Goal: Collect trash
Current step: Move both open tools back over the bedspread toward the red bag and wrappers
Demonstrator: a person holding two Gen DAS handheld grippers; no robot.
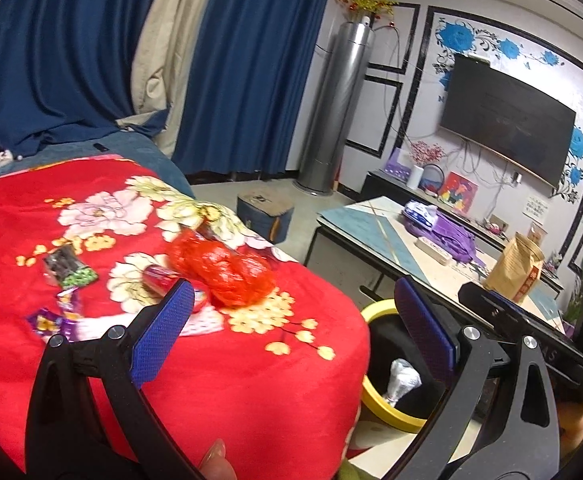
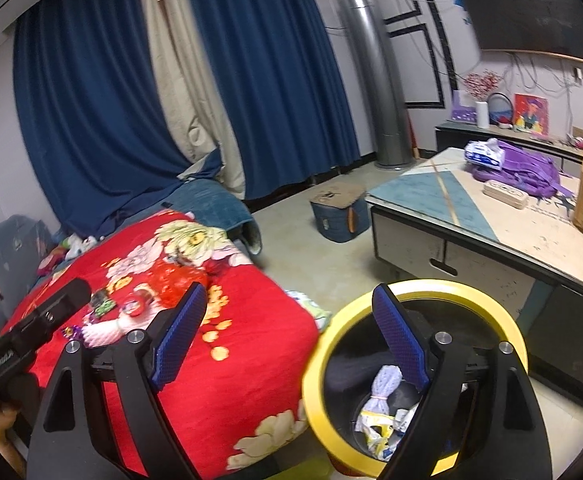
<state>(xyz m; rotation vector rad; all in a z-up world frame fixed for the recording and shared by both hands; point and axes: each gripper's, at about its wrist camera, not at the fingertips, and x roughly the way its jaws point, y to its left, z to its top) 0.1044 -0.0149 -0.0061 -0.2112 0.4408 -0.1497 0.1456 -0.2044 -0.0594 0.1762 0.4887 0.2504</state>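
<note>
Both sets of tongs are wide open and empty: left tongs (image 1: pixel 291 332), right tongs (image 2: pixel 295 336). The yellow-rimmed bin (image 2: pixel 371 308), on the floor off the bed's near corner, already holds some wrappers (image 2: pixel 375 420), so the job looks partly done. Plenty left on the red blanket (image 1: pixel 231 380): the red net bag (image 1: pixel 227 272), a dark snack packet (image 1: pixel 69 270) and purple wrappers (image 1: pixel 51 316) farther from that edge.
</note>
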